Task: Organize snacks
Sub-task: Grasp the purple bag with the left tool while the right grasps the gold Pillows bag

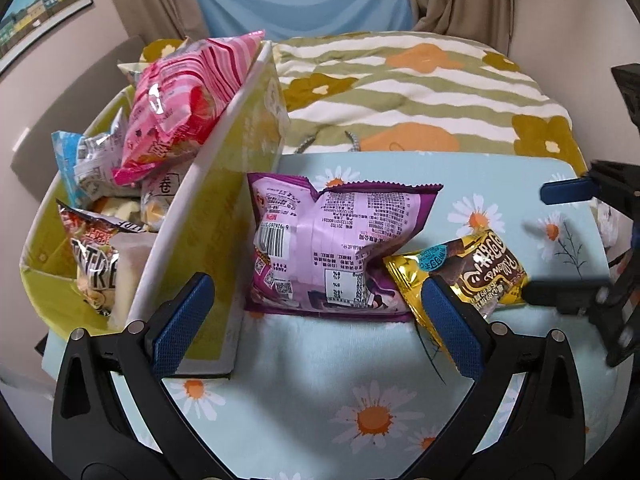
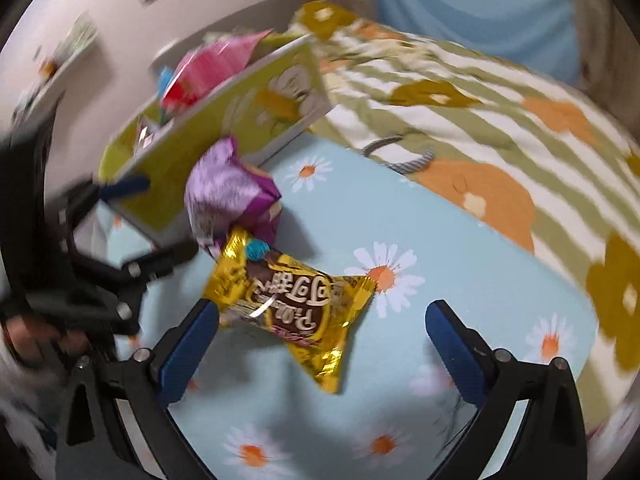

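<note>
A purple snack bag (image 1: 332, 240) lies back side up on the daisy-print cloth (image 1: 320, 408), against the yellow-green box (image 1: 212, 220). A gold chocolate pack (image 1: 460, 272) lies at the bag's right corner. My left gripper (image 1: 318, 320) is open just short of both, its right finger in front of the gold pack. Open as well, my right gripper (image 2: 324, 344) hovers low over the gold pack (image 2: 292, 304), which lies between its fingers near the left one. The right wrist view is blurred; in it the purple bag (image 2: 232, 196) lies beyond the pack.
The box holds several snack packs, with a pink bag (image 1: 188, 108) on top. Behind the cloth lies a striped flowered quilt (image 1: 420, 92). Each gripper shows in the other's view: the right gripper (image 1: 560, 244) and the left gripper (image 2: 148, 224). A hand (image 2: 36, 340) is at the left edge.
</note>
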A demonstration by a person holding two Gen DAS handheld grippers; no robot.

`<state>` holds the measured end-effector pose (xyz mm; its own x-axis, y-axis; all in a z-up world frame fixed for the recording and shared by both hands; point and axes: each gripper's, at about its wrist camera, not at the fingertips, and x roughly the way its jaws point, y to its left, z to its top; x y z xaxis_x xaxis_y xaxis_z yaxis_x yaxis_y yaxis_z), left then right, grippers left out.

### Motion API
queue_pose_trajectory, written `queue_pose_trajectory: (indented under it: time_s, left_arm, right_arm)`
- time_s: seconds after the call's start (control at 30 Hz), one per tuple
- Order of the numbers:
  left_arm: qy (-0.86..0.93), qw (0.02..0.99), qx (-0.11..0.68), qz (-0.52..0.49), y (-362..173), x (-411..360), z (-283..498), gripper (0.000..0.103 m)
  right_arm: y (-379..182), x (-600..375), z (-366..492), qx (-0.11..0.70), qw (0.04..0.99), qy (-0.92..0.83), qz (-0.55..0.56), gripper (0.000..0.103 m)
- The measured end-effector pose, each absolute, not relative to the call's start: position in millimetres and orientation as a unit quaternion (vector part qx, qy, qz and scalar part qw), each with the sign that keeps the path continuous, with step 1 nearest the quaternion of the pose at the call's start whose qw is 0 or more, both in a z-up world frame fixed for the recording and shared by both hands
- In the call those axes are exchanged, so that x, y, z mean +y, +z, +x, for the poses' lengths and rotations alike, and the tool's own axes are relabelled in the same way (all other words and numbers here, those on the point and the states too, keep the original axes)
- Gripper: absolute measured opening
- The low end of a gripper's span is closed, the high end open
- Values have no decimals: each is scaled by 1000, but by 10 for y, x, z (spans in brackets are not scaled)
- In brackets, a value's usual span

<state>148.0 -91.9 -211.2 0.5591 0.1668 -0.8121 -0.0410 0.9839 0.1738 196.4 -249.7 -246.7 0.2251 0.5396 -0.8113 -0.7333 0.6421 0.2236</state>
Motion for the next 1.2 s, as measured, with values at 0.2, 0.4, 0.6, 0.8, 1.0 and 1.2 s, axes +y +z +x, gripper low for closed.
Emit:
queue_pose_trajectory:
  time_s: [0.2,0.4,0.6,0.8,1.0,1.2]
  left_arm:
    - [60,876,473,73,-2164,-933,1584,103]
    - [62,873,476,87,-2194,-965,1641,103]
    - [60,871,478,96,-2223,-1021,1715,103]
    - [71,871,476,99,-2259,-1084,1878,103]
    - [99,863,481,118,-2429,-1175,2102,103]
    - [113,844,511,115,-2599,-1134,2290,103]
  right_arm:
    - [-2621,-2257,1933,433,742,475,-191,103]
    - [-2749,-2013,1877,411,705,523,-246,92]
    - [-2899,-2091,1850,436,692,520,-247,43]
    - [-2869,-2308,1833,452,712,492,-215,43]
    - [-2823,-2324,1806,454,710,491,-220,42]
    - [-2783,-2405,1781,461,711,481,-224,42]
